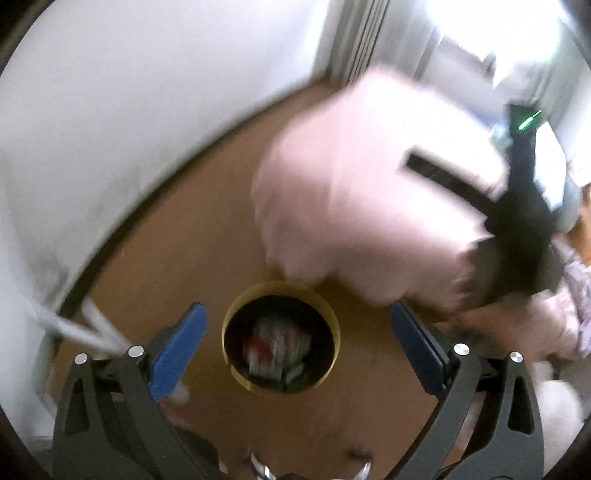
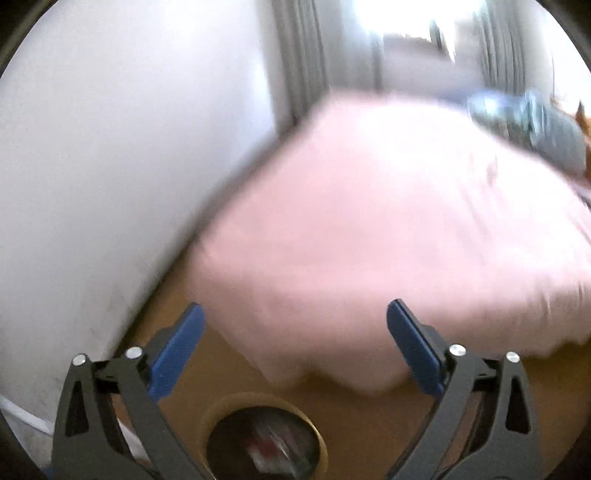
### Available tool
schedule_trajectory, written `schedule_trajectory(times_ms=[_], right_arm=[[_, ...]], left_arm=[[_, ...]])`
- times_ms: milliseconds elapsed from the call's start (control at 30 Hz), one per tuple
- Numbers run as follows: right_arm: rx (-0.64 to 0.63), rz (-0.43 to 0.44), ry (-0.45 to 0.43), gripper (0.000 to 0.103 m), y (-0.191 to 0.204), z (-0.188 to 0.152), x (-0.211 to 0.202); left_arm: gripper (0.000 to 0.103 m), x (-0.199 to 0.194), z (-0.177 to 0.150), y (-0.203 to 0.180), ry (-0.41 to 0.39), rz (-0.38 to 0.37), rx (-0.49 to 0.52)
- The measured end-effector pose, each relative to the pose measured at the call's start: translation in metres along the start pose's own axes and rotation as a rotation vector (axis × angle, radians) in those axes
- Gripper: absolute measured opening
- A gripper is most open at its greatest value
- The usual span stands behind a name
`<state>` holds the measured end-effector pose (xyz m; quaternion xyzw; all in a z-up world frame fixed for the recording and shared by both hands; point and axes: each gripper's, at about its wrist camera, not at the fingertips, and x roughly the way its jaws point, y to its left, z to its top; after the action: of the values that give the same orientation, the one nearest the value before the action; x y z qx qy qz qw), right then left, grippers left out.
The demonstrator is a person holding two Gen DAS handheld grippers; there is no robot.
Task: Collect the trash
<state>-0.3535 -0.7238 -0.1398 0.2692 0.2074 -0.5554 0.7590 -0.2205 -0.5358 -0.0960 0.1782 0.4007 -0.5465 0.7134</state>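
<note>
A round yellow trash bin point(image 1: 334, 314) with a black liner stands on the brown floor, and crumpled wrappers point(image 1: 277, 350) lie inside it. My left gripper point(image 1: 299, 321) is open and empty, with the bin straight below, between its blue fingers. The bin also shows at the bottom of the right wrist view point(image 2: 221, 410), with trash point(image 2: 277, 450) in it. My right gripper point(image 2: 295, 321) is open and empty, above and just beyond the bin. The right gripper's black body point(image 1: 524, 229) shows at the right of the left wrist view. Both views are motion-blurred.
A bed with a pink cover point(image 2: 388, 229) hangs close beside the bin; it also shows in the left wrist view point(image 1: 351, 206). A white wall point(image 1: 129, 110) runs along the left. White cables point(image 1: 81, 325) lie by the baseboard. Grey curtains and a bright window point(image 2: 406, 33) are behind.
</note>
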Motion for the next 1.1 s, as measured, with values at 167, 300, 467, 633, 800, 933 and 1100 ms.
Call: schedule_trajectory(times_ms=[167,300,467,633,800,933,1100], right_arm=[[-0.066,0.293,-0.197,0.096,0.090,0.005,-0.105],[-0.230,0.541,-0.218,0.096,0.198,-0.021,-0.174],[-0.488,0.839,-0.224,0.096,0.326,-0.089,-0.259],[-0.618,0.949,-0.179,0.096,0.405,-0.152,-0.309],[-0.660,0.923,-0.095,0.096,0.445,-0.186,-0.303],[-0.732,0.875,-0.114,0.096,0.450,-0.204,-0.295],[-0.753,0.845,-0.086,0.096,0.461,-0.216,-0.284]], left_arm=[[0.096,-0.159,0.002,0.030,-0.378,0.231,-0.008],[0.096,-0.242,-0.029,0.107,-0.540,0.632,-0.150],[0.096,-0.306,-0.099,0.216,-0.487,0.960,-0.358],[0.097,-0.339,-0.154,0.279,-0.429,1.083,-0.493],[0.097,-0.345,-0.183,0.325,-0.394,1.044,-0.574],[0.097,-0.338,-0.197,0.350,-0.357,1.047,-0.590],[0.097,-0.326,-0.205,0.366,-0.348,1.038,-0.621]])
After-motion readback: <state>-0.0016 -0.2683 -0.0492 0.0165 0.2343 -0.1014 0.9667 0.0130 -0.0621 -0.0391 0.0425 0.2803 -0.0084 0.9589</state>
